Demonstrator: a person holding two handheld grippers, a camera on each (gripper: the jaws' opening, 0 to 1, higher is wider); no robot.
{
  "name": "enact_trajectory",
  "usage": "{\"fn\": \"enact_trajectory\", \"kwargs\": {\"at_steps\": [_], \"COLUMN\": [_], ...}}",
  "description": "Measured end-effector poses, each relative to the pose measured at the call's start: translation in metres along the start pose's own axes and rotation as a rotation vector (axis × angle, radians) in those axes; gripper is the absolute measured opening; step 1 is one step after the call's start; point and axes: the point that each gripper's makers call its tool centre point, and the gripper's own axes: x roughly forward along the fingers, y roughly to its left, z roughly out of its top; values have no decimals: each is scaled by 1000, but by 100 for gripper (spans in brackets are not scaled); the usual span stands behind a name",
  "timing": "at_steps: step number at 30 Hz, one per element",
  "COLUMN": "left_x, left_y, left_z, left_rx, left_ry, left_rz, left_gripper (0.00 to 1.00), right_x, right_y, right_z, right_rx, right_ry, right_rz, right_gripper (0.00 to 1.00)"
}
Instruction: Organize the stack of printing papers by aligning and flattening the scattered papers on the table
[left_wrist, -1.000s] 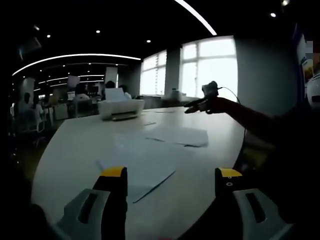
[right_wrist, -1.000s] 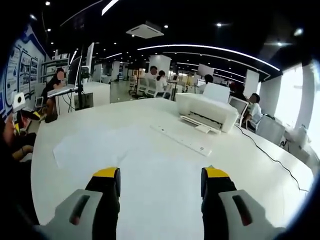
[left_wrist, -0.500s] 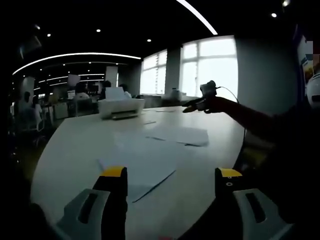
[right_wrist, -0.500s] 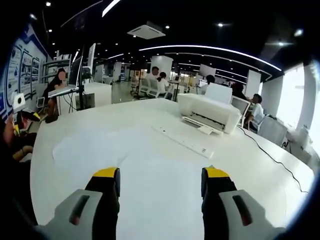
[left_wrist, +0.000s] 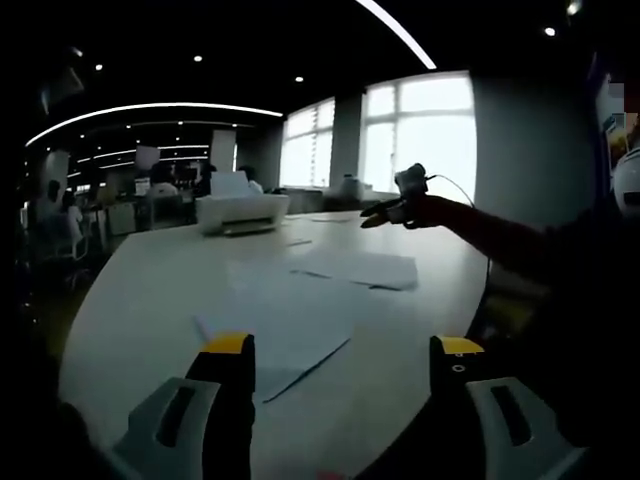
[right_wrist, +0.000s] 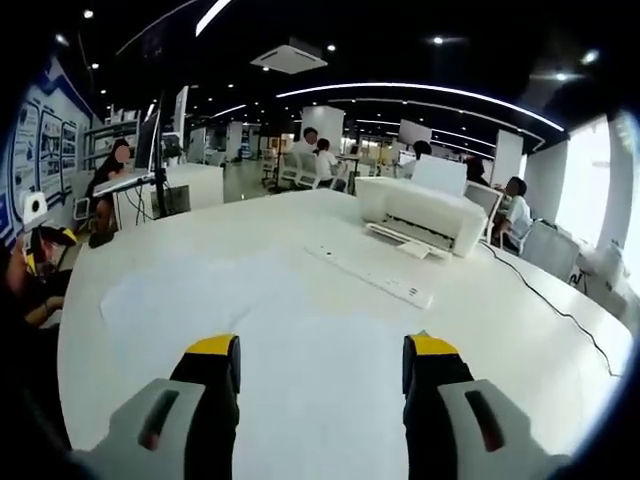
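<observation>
White sheets of paper lie scattered on the white table (left_wrist: 150, 290). In the left gripper view one sheet (left_wrist: 285, 325) lies just beyond my left gripper (left_wrist: 343, 350), and another sheet (left_wrist: 362, 268) lies farther off. The left jaws stand wide apart over the table with nothing between them. My right gripper (left_wrist: 385, 208) comes in from the right, held up above the far sheet by an outstretched arm. In the right gripper view my right gripper (right_wrist: 320, 355) is open and empty above the table (right_wrist: 330, 400), with a flat sheet (right_wrist: 185, 298) ahead to the left.
A white printer (right_wrist: 420, 212) stands at the table's far side, also seen as the printer (left_wrist: 242, 212). A long white power strip (right_wrist: 375, 277) lies before it, and a cable (right_wrist: 550, 305) runs along the right. People sit at desks behind. The table edge (left_wrist: 470, 320) is close on the right.
The right gripper has risen slightly and drifted left in the left gripper view. Both views shifted a little. The papers lie as before.
</observation>
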Motion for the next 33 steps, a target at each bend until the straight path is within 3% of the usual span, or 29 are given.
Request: {"fn": "enact_trajectory", "kwargs": {"at_steps": [25, 33], "left_x": [6, 3], "left_y": [-7, 3], "left_z": [-7, -7], "left_rx": [-12, -17], "left_ry": [12, 15], "left_rz": [-2, 4], "left_gripper": [74, 74], "right_x": [22, 34], "right_y": [-19, -22], "right_z": [-1, -4], "right_rx": [17, 13], "right_ry": [-26, -55], "right_rz": [-11, 0], "right_gripper": [63, 64]}}
